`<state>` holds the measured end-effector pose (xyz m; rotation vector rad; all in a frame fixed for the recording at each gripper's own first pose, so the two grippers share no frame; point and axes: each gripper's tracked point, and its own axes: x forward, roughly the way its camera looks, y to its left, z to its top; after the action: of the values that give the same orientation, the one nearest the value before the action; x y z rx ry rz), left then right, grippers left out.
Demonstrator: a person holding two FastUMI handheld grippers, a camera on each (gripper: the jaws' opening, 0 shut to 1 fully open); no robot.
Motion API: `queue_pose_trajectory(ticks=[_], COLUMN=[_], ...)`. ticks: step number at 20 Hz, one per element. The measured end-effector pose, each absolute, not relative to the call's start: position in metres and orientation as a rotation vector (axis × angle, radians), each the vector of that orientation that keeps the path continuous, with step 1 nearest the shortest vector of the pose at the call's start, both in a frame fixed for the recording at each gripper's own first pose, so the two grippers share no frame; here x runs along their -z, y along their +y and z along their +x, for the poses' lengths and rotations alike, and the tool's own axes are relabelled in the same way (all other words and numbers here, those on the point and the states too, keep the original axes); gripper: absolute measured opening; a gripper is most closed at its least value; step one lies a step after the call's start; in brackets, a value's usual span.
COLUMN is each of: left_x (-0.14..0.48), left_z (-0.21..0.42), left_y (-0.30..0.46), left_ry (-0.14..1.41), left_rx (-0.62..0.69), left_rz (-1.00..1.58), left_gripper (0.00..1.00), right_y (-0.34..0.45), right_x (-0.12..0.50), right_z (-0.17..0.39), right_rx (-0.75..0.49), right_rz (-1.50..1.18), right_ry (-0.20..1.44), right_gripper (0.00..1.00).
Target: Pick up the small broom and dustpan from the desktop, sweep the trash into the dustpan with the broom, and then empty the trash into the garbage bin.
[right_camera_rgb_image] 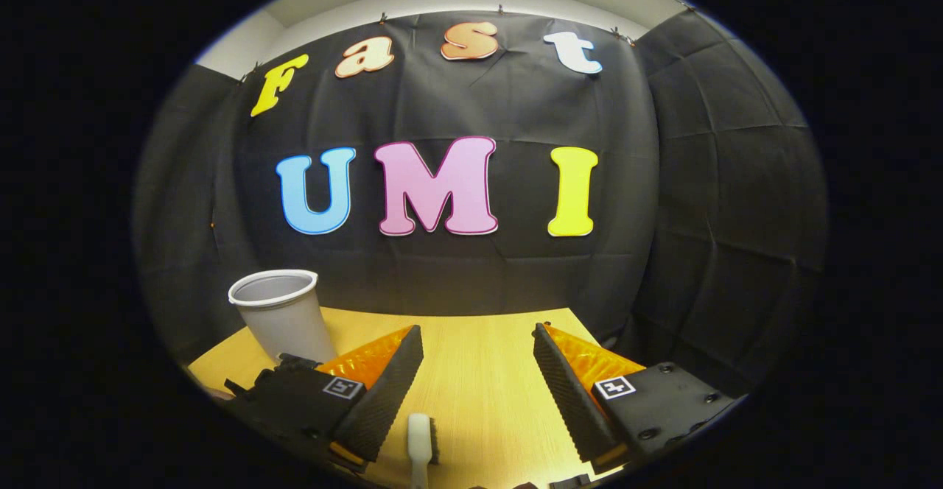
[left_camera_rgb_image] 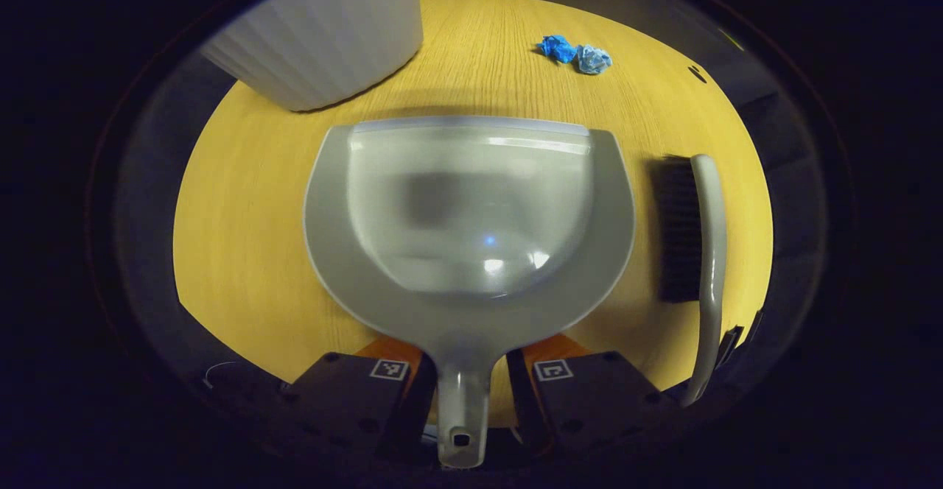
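Note:
A grey dustpan (left_camera_rgb_image: pixel 471 202) lies flat on the yellow wooden table (left_camera_rgb_image: pixel 243 238), mouth facing away. Its handle (left_camera_rgb_image: pixel 463 400) runs back between the fingers of my left gripper (left_camera_rgb_image: pixel 469 362), which stands open around it with thin gaps on both sides. To the right of the pan the small broom (left_camera_rgb_image: pixel 709 253) lies with its dark bristles toward the pan. Two crumpled blue paper scraps (left_camera_rgb_image: pixel 575 53) rest farther out. In the right gripper view, my right gripper (right_camera_rgb_image: pixel 477 371) is wide open above the table, and the broom's pale end (right_camera_rgb_image: pixel 420 437) lies low between its fingers.
The white ribbed garbage bin (left_camera_rgb_image: pixel 324 25) stands at the far left of the table, close to the dustpan's front edge; it also appears as the white bin (right_camera_rgb_image: pixel 284 319) in the right gripper view. The black cloth wall closes off the back of the table.

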<state>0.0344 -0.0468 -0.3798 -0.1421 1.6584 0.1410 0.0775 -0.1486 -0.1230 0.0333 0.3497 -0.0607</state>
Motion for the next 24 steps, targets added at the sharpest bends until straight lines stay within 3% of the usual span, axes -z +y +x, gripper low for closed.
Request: queue_pose_trajectory(ticks=[1,3,6,7,9,15,19,24], left_x=[0.38,0.38,0.38,0.38,0.38,0.381,0.38,0.38], left_z=[0.035,0.033,0.034,0.034,0.034,0.031,0.029,0.028], left_y=[-0.047,-0.046,-0.042,-0.041,-0.039,-0.036,-0.034,-0.034], left_ry=[1.663,1.664,1.657,1.651,1.633,1.567,1.537,1.522], left_rx=[-0.127,-0.11,-0.077,-0.064,-0.036,0.029,0.067,0.069], left_rz=[-0.136,-0.135,-0.131,-0.131,-0.142,-0.167,-0.188,-0.206], left_gripper=[0.34,0.3,0.3,0.31,0.3,0.31,0.31,0.3], right_y=[-0.142,-0.127,-0.093,-0.078,-0.066,-0.055,-0.052,-0.067], right_x=[0.124,0.131,0.152,0.166,0.201,0.311,0.379,0.423], right_z=[0.076,0.073,0.068,0.063,0.053,0.004,-0.036,-0.066], right_rx=[0.054,0.036,-0.031,-0.064,-0.081,0.004,-0.012,-0.021], right_rz=[0.026,0.023,0.078,0.105,0.098,0.131,0.102,-0.043], right_ry=[0.359,0.395,0.494,0.558,0.701,1.147,1.416,1.589], right_gripper=[0.98,0.98,0.93,0.98,0.98,0.99,0.99,0.99])
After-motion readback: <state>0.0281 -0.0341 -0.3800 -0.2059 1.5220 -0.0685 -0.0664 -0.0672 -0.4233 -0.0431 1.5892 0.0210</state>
